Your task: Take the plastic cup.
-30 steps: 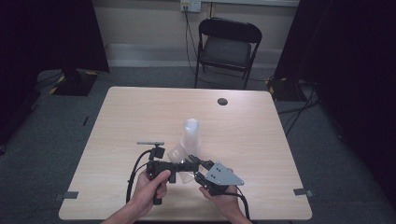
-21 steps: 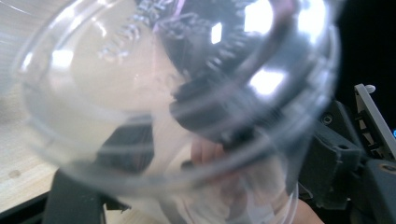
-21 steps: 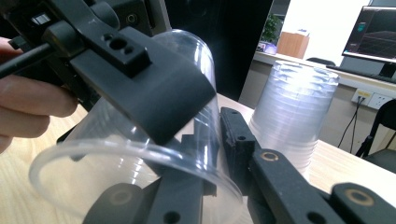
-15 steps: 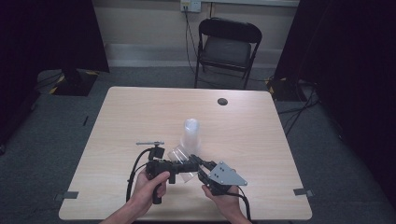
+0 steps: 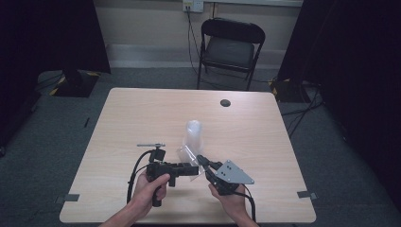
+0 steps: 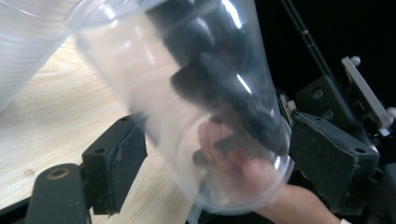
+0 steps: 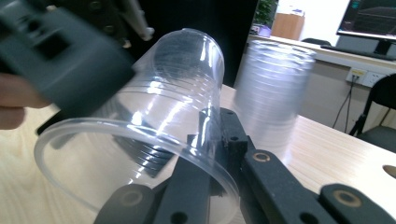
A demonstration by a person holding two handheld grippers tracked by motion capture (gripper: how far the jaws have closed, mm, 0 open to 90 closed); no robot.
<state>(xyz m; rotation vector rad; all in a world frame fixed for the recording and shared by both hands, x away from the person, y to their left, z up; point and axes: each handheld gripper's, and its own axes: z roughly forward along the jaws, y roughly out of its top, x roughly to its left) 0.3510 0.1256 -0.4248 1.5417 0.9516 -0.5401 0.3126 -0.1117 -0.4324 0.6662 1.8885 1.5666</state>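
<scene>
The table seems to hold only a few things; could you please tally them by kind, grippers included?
Loose clear plastic cups: 1, the cup pinched at its rim by the right gripper.
Stacks of clear cups: 1, the stack standing upright.
Grippers: 2, counting the left gripper with jaws apart around the cup.
Total: 4

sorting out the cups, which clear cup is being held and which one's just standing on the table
The tilted clear cup nearest the person is held: the right tool pinches its rim, off the table. The other clear cups stand as an upright stack farther back, untouched.
</scene>
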